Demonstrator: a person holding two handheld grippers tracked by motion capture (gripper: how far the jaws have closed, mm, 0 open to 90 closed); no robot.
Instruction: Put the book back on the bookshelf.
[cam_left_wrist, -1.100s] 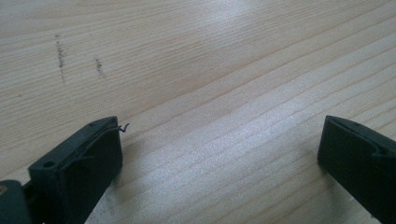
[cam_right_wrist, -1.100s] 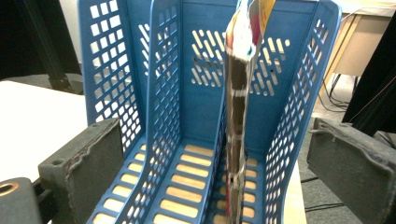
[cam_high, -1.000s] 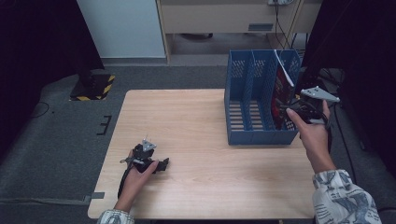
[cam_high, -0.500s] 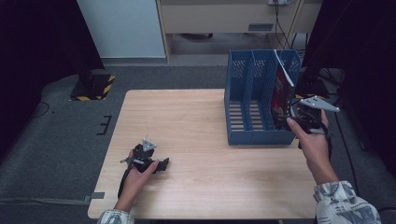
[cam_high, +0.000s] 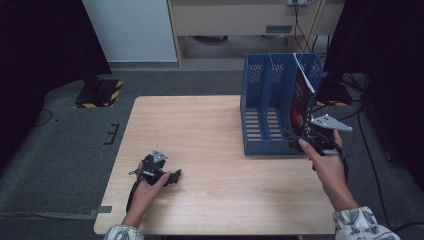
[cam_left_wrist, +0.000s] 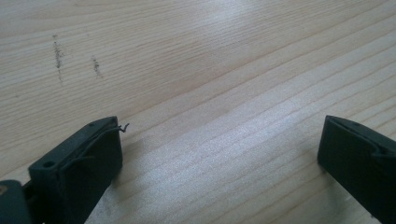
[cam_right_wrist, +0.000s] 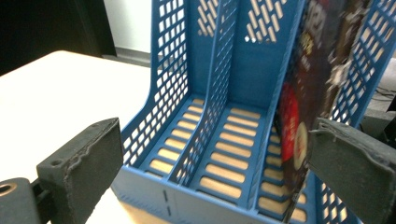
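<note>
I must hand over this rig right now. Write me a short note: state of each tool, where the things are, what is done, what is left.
Left tool: open, holding nothing, resting low on the wooden table near its front left.
Right tool: open, holding nothing, at the front of the blue file rack.
Magazine: stands tilted in the rack's rightmost compartment; the other two compartments look vacant.
Done: the magazine appears to be filed.
Left: probably only to draw the right tool away; check that the magazine sits well.
</note>
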